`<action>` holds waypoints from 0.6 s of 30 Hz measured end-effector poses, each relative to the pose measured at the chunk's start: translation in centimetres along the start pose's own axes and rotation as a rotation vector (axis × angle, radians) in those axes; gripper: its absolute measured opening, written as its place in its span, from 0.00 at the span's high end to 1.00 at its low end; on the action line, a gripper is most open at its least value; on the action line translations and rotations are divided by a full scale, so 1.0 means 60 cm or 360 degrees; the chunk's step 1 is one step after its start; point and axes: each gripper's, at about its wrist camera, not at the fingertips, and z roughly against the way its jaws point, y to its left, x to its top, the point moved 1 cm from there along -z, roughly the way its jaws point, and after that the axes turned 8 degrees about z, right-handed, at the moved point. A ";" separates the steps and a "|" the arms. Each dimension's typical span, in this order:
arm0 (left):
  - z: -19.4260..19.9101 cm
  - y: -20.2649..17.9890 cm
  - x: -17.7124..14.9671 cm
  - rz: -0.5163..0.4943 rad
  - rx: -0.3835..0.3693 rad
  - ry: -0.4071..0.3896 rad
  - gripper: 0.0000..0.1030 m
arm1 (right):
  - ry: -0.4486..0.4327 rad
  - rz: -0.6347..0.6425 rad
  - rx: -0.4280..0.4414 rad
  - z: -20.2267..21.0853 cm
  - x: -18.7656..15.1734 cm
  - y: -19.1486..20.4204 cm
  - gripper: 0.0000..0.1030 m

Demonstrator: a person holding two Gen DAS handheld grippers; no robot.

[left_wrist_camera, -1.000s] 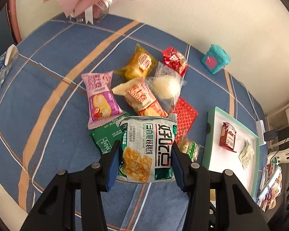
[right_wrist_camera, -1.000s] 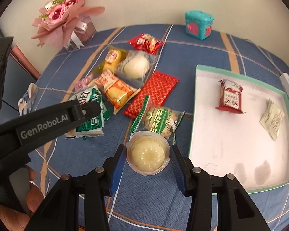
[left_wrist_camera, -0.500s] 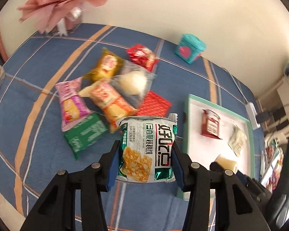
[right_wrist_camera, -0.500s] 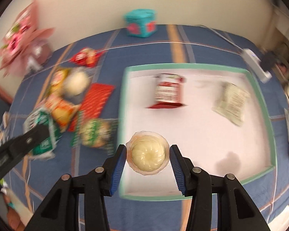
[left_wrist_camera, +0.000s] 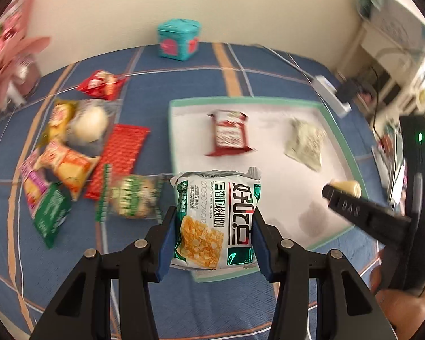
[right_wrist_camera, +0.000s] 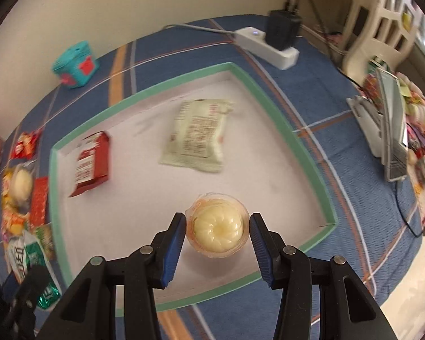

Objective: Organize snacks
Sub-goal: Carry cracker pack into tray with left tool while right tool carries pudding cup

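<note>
My left gripper is shut on a green and white snack packet and holds it over the near left corner of the white tray with a green rim. My right gripper is shut on a clear jelly cup above the tray's near right part. The right gripper also shows in the left wrist view at the right. A red packet and a pale green packet lie in the tray.
Several loose snack packets lie on the blue striped cloth left of the tray. A teal box stands at the back. A white power strip with a plug lies beyond the tray. A pink bouquet is at far left.
Both grippers have swung to the right with their loads. The jelly cup has gone from the tray's near left edge to over its right part. The packet is now at the tray's corner.
</note>
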 end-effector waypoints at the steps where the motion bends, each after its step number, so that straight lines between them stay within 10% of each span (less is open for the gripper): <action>1: -0.002 -0.005 -0.002 -0.0012 0.0003 0.0004 0.51 | 0.0002 -0.0017 -0.0010 -0.003 0.001 -0.008 0.52; 18: -0.086 -0.031 -0.007 -0.0134 0.0045 0.0072 0.51 | 0.0114 -0.0079 -0.0026 -0.059 -0.009 -0.033 0.52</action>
